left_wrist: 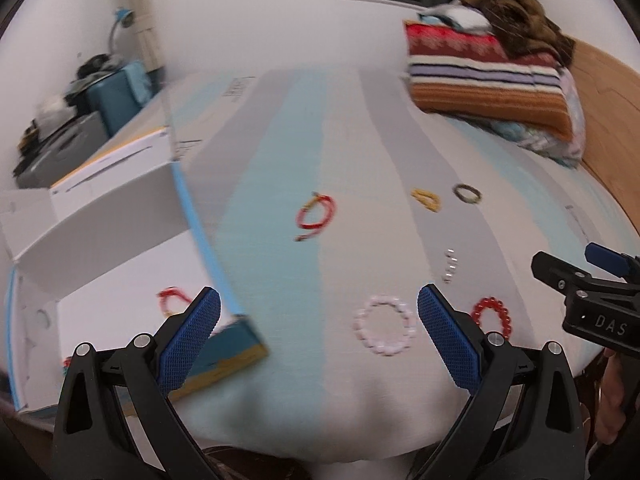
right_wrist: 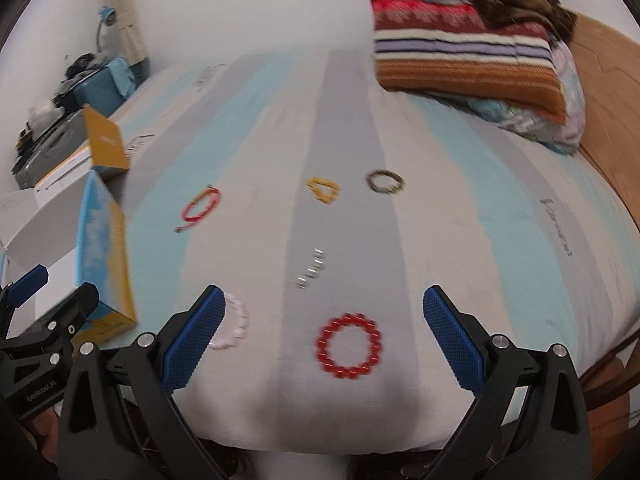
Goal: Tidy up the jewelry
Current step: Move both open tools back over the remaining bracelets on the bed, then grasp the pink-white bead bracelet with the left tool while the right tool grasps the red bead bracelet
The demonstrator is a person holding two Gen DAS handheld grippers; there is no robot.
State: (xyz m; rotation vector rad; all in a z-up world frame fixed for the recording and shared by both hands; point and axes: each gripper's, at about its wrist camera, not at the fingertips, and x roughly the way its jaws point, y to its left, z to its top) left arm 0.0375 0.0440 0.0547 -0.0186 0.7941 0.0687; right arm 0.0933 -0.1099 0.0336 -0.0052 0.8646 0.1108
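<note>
Several bracelets lie on the striped bedsheet. A red bead bracelet (right_wrist: pixel 349 345) sits between my open right gripper's (right_wrist: pixel 320 322) fingers. A pale pink bead bracelet (left_wrist: pixel 385 325) lies just inside my open left gripper (left_wrist: pixel 319 322), near its right finger. A red cord bracelet (left_wrist: pixel 316 215), a yellow bracelet (right_wrist: pixel 323 190), an olive bracelet (right_wrist: pixel 385 181) and a small silver chain (right_wrist: pixel 311 270) lie farther off. An open white box (left_wrist: pixel 100 312) at the left holds a red bracelet (left_wrist: pixel 172 300). Both grippers are empty.
Folded striped blankets (right_wrist: pixel 464 60) are stacked at the bed's far right by a wooden headboard (right_wrist: pixel 608 92). The box's blue and yellow lid (right_wrist: pixel 104 256) stands up at the left. Cluttered cases (left_wrist: pixel 80 120) sit beyond the bed's left edge.
</note>
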